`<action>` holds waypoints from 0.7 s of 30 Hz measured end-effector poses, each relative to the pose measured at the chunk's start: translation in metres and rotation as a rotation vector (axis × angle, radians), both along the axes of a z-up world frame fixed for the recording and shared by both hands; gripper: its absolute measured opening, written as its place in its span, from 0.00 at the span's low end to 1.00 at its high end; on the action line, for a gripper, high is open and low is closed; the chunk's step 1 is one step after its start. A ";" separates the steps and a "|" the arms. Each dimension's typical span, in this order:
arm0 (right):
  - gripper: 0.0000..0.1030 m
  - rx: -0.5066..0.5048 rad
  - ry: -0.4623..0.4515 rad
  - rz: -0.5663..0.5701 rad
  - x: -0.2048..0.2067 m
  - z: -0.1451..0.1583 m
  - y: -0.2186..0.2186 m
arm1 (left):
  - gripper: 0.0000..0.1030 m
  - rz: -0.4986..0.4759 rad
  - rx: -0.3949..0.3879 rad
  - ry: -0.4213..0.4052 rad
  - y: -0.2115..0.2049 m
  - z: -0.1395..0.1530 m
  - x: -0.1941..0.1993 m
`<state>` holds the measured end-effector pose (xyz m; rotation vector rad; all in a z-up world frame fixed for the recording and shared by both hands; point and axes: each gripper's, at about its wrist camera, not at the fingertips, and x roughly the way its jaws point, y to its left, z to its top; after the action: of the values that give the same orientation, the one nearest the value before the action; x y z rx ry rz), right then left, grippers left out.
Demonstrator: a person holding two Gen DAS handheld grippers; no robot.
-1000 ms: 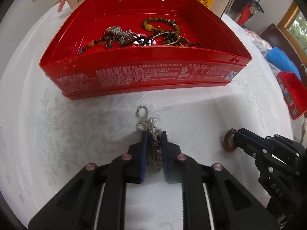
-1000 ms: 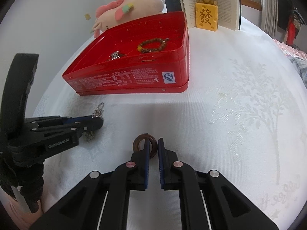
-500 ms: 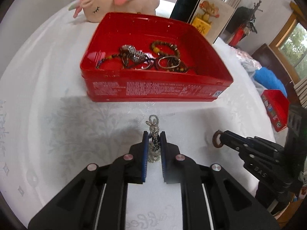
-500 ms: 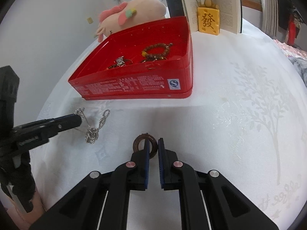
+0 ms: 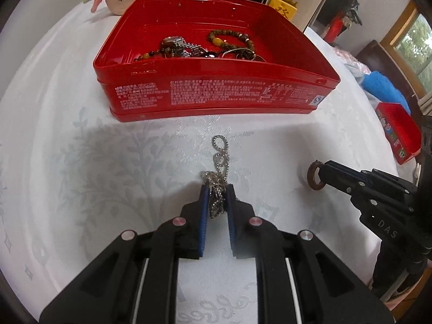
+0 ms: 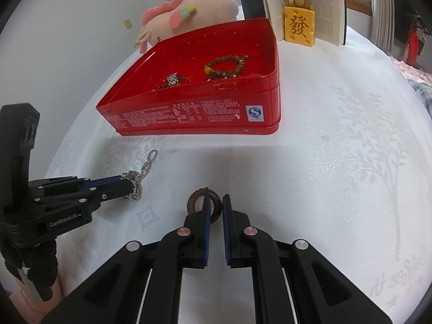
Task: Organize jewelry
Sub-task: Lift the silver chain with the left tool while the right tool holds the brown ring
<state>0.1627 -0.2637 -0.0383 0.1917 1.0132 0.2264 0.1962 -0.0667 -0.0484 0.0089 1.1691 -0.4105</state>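
Nearest to me, my left gripper (image 5: pixel 216 197) is clamped on a bunched silver chain (image 5: pixel 219 172), with the blue pads (image 5: pixel 204 205) pressing it from both sides. The free end of the chain runs out beyond the fingertips toward the far side, twisted into small loops over the white patterned tablecloth (image 5: pixel 81 175); I cannot tell whether that end rests on the cloth or hangs just above it. In the right wrist view the same gripper (image 6: pixel 132 186) comes in from the left, with the chain (image 6: pixel 139 178) wadded at its tip.

My right gripper (image 6: pixel 215 205) is closed on a dark brown ring (image 6: pixel 195 202), which stands on edge between the pads, most of its hoop showing to the left of the left finger. From the left wrist view that gripper (image 5: pixel 321 174) sits to the right of the chain, well apart from it, with the ring (image 5: pixel 314 175) at its tip.

Farther away stands the red tin box (image 5: pixel 216 91), lid off, with white print on its near wall. Inside it lie a beaded bracelet (image 5: pixel 232 37) toward the right, a metal wristwatch (image 5: pixel 178 44) toward the left, and more beads and bangles tangled between them.

Beyond the box, a pink plush toy (image 6: pixel 189 13) lies at the far left, and a mouse figurine on a yellow block (image 6: pixel 298 16) stands before an open book (image 6: pixel 326 8) at the far right.
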 end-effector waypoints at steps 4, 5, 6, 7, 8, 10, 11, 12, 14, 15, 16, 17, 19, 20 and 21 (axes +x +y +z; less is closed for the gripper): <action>0.08 0.000 0.003 0.002 0.001 -0.001 0.000 | 0.23 0.013 -0.009 0.011 0.001 0.000 0.002; 0.08 0.000 0.003 0.002 0.001 -0.002 0.000 | 0.27 0.015 -0.019 0.012 0.002 0.001 0.002; 0.08 0.000 0.003 0.002 0.001 -0.002 -0.001 | 0.28 0.020 -0.030 0.012 0.003 0.002 0.002; 0.08 0.000 0.003 0.002 0.002 -0.002 -0.001 | 0.30 0.021 -0.036 0.009 0.004 0.003 0.002; 0.08 0.000 0.004 0.002 0.002 -0.002 -0.001 | 0.31 0.019 -0.035 0.002 0.003 0.005 0.001; 0.08 0.000 0.005 0.004 0.002 -0.003 -0.001 | 0.31 0.014 -0.021 0.000 0.000 0.005 0.000; 0.08 0.001 0.006 0.005 0.002 -0.003 -0.001 | 0.29 0.012 -0.017 0.001 -0.002 0.005 -0.001; 0.08 0.002 0.006 0.005 0.002 -0.003 -0.001 | 0.28 0.007 -0.010 0.002 -0.004 0.004 -0.001; 0.08 0.001 0.004 0.005 0.001 -0.003 -0.001 | 0.28 -0.001 0.007 0.007 -0.009 0.000 -0.001; 0.08 0.001 0.004 0.004 0.001 -0.002 -0.001 | 0.28 -0.004 0.015 0.012 -0.011 -0.002 0.000; 0.08 0.002 0.003 0.003 0.001 -0.002 -0.001 | 0.27 -0.006 0.019 0.015 -0.012 -0.004 0.000; 0.08 0.002 0.003 0.001 0.001 -0.002 0.000 | 0.26 -0.006 0.031 0.014 -0.014 -0.006 0.000; 0.08 0.003 0.002 0.001 0.001 -0.002 -0.001 | 0.23 -0.007 0.056 -0.001 -0.017 -0.008 -0.001; 0.08 0.003 0.002 0.001 0.001 -0.002 -0.001 | 0.21 -0.008 0.070 -0.009 -0.019 -0.008 -0.001; 0.08 0.003 0.002 0.002 0.001 -0.002 -0.001 | 0.20 -0.009 0.073 -0.012 -0.018 -0.008 -0.002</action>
<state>0.1635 -0.2647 -0.0401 0.1941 1.0153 0.2293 0.1942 -0.0851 -0.0566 0.0796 1.1725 -0.3746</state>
